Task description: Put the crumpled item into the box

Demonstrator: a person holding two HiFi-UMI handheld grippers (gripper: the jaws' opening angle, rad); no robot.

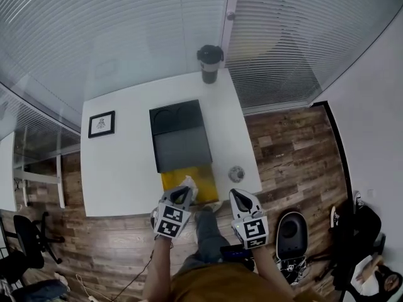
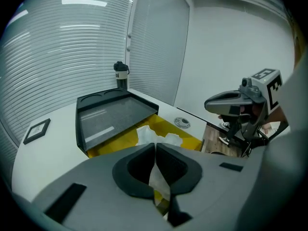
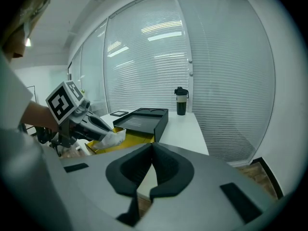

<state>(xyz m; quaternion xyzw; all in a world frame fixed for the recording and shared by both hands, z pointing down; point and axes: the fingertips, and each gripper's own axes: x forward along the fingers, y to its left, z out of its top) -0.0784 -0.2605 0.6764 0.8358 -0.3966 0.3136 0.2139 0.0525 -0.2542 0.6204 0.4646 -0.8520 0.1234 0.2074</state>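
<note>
The crumpled white paper point(image 1: 188, 184) is pinched in my left gripper point(image 1: 182, 194), which is shut on it at the table's near edge. In the left gripper view the paper point(image 2: 159, 135) bulges out past the gripper point(image 2: 155, 146), over the open near end of the yellow box point(image 2: 184, 131). The black lid point(image 1: 179, 136) is slid back and covers the far part of the yellow box point(image 1: 204, 181). My right gripper point(image 1: 238, 197) hovers just right of the box, shut with nothing in it. The right gripper view shows its closed gripper point(image 3: 152, 146), the left gripper point(image 3: 95, 123) and the paper point(image 3: 112, 138).
A small round grey item point(image 1: 236, 173) lies on the white table point(image 1: 126, 168) right of the box. A dark lidded cup point(image 1: 210, 63) stands at the far edge and a framed picture point(image 1: 101, 124) lies at the left. Wooden floor, office chairs and shoes surround the table.
</note>
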